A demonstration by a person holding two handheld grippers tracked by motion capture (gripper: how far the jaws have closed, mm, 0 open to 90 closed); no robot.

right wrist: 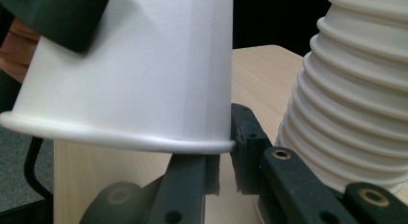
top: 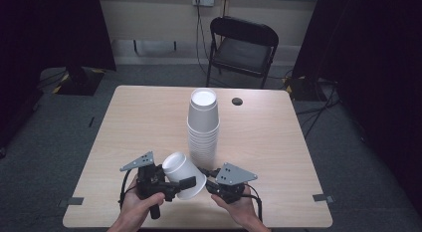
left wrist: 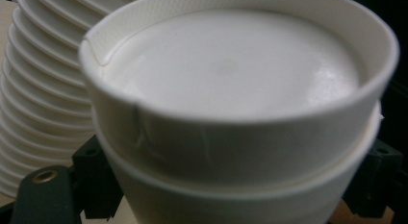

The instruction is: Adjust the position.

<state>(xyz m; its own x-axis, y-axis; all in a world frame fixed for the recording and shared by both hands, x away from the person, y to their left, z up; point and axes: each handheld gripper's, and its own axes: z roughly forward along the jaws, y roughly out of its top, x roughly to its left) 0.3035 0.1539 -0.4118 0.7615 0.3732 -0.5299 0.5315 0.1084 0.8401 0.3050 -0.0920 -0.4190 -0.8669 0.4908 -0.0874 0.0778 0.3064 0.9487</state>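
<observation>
Left claw [top: 175, 184] gripping cup [top: 183, 173], base tilted up-left

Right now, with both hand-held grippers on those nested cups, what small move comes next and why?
Probably pull the right hand-held gripper gently away to slide the outer cup off. The left hand-held gripper clamps the nested cups around their walls, the right one pinches the rim, and two cups sit one inside the other beside the stack.

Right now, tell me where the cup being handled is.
In the high view the cup lies tilted at the table's near edge, held between the left gripper and the right gripper, just in front of the stack of upturned cups.
</observation>
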